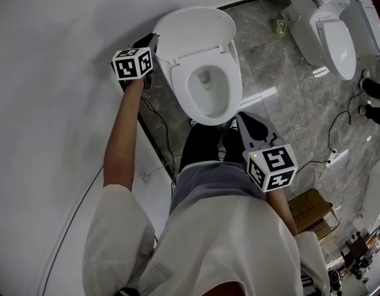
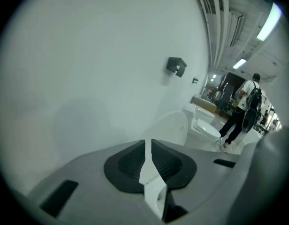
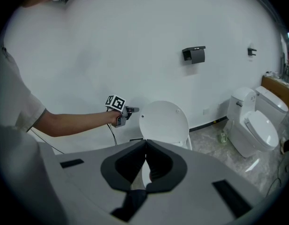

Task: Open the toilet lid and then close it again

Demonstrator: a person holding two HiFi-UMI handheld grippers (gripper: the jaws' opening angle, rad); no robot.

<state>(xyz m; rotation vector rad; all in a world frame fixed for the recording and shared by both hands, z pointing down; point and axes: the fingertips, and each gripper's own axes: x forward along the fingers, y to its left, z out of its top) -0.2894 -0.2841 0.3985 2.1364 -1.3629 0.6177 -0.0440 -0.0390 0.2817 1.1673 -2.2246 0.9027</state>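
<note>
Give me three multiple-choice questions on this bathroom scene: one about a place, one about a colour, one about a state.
1. Where is the left gripper relative to the lid?
A on top of it
B at its left edge
C at its right edge
2. What colour is the toilet?
A black
B white
C blue
3. How is the lid?
A raised
B down
C taken off

Answers: B, the head view shows the gripper beside that edge; B, the toilet is white all over; A, the lid stands upright.

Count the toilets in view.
3. The open toilet before the person; a closed toilet to its right; a third toilet beyond that, at the picture's edge. Others may be hidden.
</note>
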